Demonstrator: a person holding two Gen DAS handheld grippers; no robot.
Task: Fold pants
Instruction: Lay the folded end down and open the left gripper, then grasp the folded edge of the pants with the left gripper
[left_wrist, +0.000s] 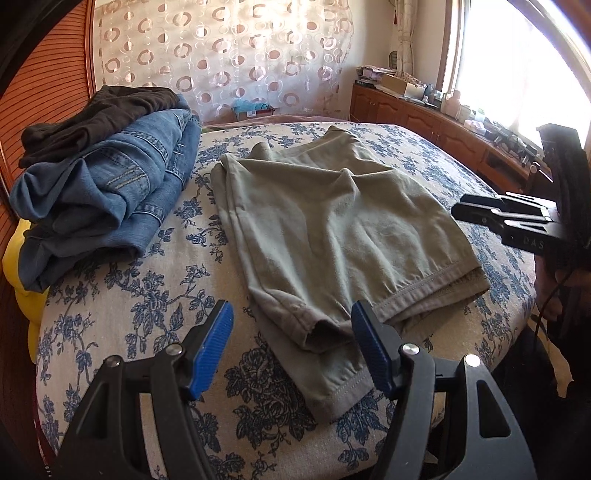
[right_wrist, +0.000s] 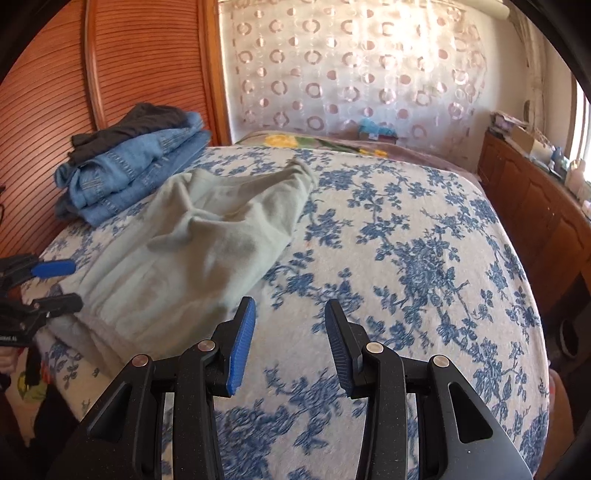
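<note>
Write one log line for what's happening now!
green pants: half-folded on bed | left gripper: open, by cuff | right gripper: open, empty

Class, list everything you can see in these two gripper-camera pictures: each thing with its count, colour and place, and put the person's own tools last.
Pants: one pair, grey-green, partly folded, lying mid-bed, hems at the near edge.
Jeans: folded stack, blue denim, far left of the bed; the number of pairs is unclear.
Dark garment: one, brown-black, on top of the jeans.
Bedspread: one, white with blue flowers, covering the bed.
Curtain: one, sheer with ring pattern, behind the bed.
Cabinet: one, brown wood, along the right wall, cluttered top.
Left gripper: black with blue pads, open, around the pants' near hem.
Right gripper: same make, open, above bare bedspread.
</note>
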